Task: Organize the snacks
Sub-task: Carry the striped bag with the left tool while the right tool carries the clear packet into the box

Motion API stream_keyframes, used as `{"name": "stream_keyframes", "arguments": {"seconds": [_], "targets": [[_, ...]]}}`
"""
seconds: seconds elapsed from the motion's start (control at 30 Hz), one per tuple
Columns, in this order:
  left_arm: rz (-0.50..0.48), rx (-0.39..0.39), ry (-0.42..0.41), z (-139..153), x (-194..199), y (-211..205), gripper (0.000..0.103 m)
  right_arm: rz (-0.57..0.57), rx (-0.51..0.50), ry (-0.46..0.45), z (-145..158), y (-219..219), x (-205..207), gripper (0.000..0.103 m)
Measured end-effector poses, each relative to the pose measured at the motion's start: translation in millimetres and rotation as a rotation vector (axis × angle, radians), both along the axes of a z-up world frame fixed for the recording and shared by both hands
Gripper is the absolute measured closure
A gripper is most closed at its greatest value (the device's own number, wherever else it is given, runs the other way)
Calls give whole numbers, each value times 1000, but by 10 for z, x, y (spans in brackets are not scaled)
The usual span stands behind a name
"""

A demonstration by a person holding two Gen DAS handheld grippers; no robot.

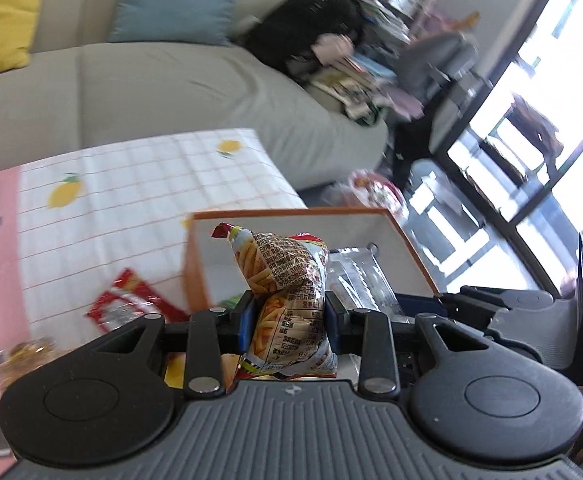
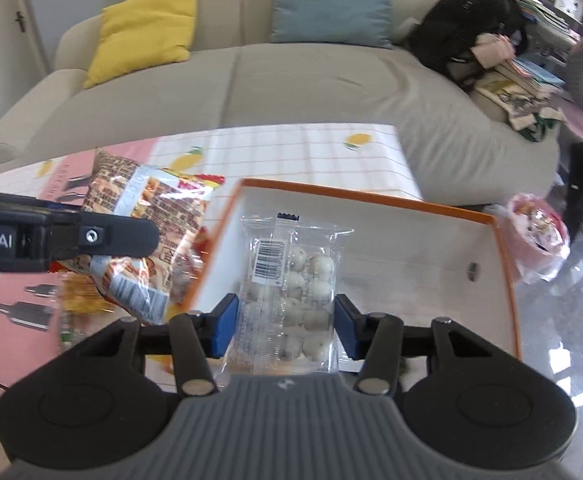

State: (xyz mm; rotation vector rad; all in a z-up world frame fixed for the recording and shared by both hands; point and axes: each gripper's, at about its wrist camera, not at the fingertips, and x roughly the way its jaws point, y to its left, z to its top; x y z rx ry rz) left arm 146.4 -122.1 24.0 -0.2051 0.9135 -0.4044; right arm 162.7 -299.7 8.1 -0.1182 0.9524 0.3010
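My left gripper [image 1: 289, 318] is shut on a fries snack bag [image 1: 287, 280] and holds it up beside the left wall of the orange-rimmed white box [image 1: 407, 240]. In the right wrist view the left gripper [image 2: 91, 236] and its fries bag [image 2: 151, 240] hang just left of the box [image 2: 411, 248]. My right gripper [image 2: 285, 320] is open, its blue pads on either side of a clear packet of white candy balls [image 2: 291, 292] that lies inside the box. That packet also shows in the left wrist view [image 1: 365, 284].
A red snack packet [image 1: 131, 304] and a clear yellow packet [image 1: 23, 360] lie on the lemon-print tablecloth [image 1: 151, 184]. A beige sofa [image 2: 291, 80] with yellow and blue cushions stands behind. A pink bag [image 2: 539, 236] sits past the box's right side.
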Motion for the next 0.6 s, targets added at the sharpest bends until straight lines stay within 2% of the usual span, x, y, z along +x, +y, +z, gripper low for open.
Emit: {"name": "stream_keyframes", "arguments": {"seconds": [0.23,0.4,0.6], "targets": [[-120,46,57,-210,283,-498,64,-55,-40,58,-268,-296,224,53],[-179,91,93,-398,446,-710,65,-44,-92,102,-488,-397,354,53],[-203,148,130,-664,637,-848,65,-16,-147,131,-687,-423,527,53]]}}
